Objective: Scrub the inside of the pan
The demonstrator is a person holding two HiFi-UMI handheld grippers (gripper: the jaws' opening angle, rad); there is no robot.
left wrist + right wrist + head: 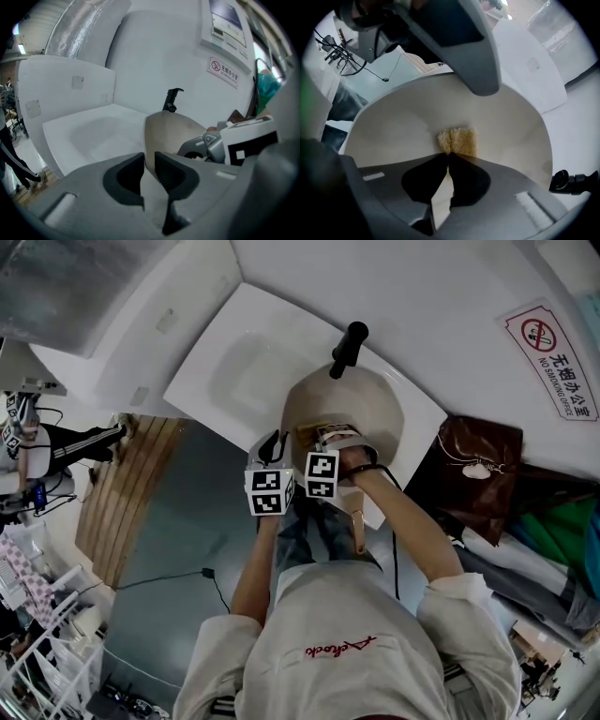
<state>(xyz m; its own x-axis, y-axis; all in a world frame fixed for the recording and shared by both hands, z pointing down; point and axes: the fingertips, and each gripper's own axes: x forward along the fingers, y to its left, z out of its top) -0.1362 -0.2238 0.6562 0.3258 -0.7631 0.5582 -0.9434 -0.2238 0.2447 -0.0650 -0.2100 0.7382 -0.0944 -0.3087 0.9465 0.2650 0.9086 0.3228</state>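
Shoulders in a pale sweatshirt [347,652] fill the bottom of the head view, with both arms reaching forward to a beige pan [370,399]. It rests on the right edge of a white sink [234,371], and its black handle [348,348] points away from the person. At the pan's near side, the left gripper [149,161] has its jaws a little apart, closed on the rim. Inside the pan, the right gripper [447,157] has its jaws almost together, pinching a yellow sponge [458,140] that is pressed against the pan's inner surface. A no-smoking sign [553,357] hangs on the wall to the right.
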